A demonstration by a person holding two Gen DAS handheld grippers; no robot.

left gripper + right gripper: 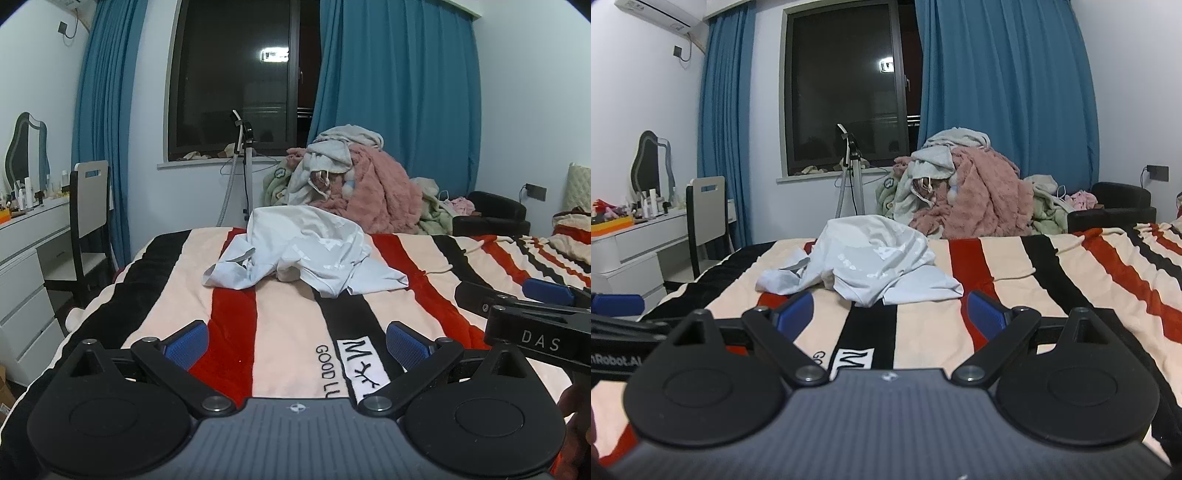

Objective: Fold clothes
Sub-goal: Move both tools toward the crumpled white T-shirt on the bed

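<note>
Your left tongs (297, 345) stand wide apart with nothing between the blue pads (188, 341), hovering low over the striped blanket (288, 332) on the bed and aimed slightly downward. Your right tongs (890, 317) are also spread, empty, and pointed the same way across the bed; from the left wrist view you can see part of them at the right edge, just beside the left tongs and a little ahead.

Ahead of both tongs lies the garment you are to fold: a crumpled pale blue-white shirt (306, 251), heaped in the middle of the blanket, well apart from either pair of pads. It is bunched high at the back, with one loose flap spread to the right and a sleeve or collar part trailing to the left. In the right wrist view the same shirt (871, 262) sits nearly straight in front, near the tips but not touching them.

Behind the bed you have a pile of pink and green blankets and clothes (365, 184) under the blue curtains (399, 85), a dark window (236, 74), a slim stand (247, 173) below it, and at the left a white counter (33, 221) with bottles, a mirror and a chair (90, 206) beside it
</note>
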